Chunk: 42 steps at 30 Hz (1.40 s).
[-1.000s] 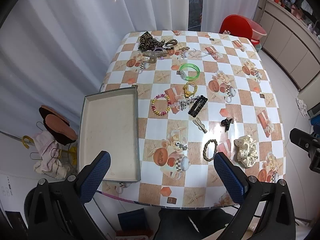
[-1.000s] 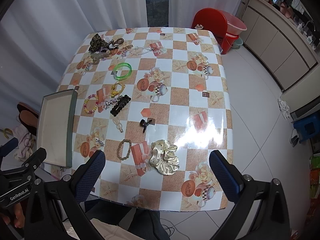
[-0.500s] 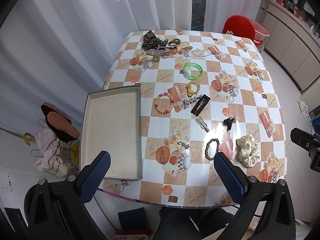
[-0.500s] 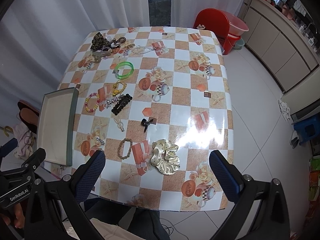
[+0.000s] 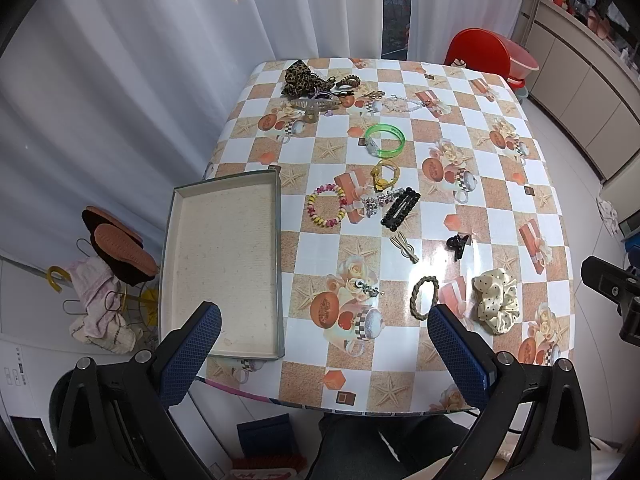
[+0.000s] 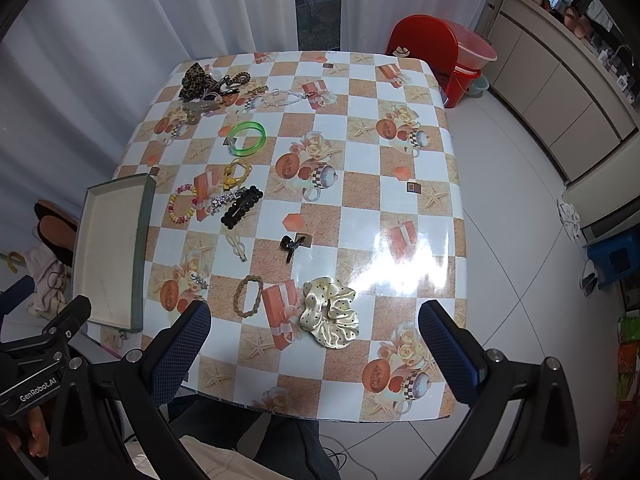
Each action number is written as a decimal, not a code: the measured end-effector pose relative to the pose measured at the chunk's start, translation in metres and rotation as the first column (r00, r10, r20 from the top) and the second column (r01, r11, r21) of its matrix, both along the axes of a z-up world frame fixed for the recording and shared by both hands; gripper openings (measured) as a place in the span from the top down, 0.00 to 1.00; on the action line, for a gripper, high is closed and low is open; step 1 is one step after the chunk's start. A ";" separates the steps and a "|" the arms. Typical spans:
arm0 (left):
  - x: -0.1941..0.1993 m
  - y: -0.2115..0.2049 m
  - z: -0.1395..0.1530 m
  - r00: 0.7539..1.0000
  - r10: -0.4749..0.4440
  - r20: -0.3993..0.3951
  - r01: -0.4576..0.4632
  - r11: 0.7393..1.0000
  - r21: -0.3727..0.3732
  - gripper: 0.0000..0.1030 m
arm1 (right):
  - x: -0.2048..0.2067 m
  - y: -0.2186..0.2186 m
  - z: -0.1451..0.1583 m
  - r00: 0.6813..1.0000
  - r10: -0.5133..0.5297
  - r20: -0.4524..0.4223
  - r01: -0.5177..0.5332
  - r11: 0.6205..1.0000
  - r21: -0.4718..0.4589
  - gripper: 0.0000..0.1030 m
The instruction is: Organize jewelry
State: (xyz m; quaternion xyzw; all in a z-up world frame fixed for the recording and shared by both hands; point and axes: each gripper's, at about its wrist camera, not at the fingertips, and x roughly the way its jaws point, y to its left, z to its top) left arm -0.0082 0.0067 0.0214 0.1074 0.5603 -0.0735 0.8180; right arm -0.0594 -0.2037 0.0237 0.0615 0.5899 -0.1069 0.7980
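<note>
Claws: left claw (image 5: pixel 324 344) and right claw (image 6: pixel 314 344) held apart, empty, above the near edge of the surface (image 6: pixel 416 208). Tray (image 5: pixel 224 256) bare, at left. Scrunchie (image 6: pixel 330 312) and braided band (image 6: pixel 247 295) nearest; one piece is best taken at a time.

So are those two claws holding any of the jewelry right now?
No, nothing is held. The left gripper and right gripper are both open above the table, and the tray has nothing in it.
</note>
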 end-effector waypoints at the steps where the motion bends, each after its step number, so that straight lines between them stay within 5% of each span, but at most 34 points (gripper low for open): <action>1: 0.000 0.000 0.000 1.000 0.000 0.000 0.000 1.000 0.000 0.00 | 0.000 0.000 0.000 1.000 0.000 0.000 0.000 1.000 0.000 0.00; 42: 0.000 -0.005 -0.001 1.000 0.002 -0.002 -0.002 1.000 0.008 0.00 | 0.005 -0.006 -0.004 1.000 0.006 -0.008 -0.006 1.000 -0.001 0.00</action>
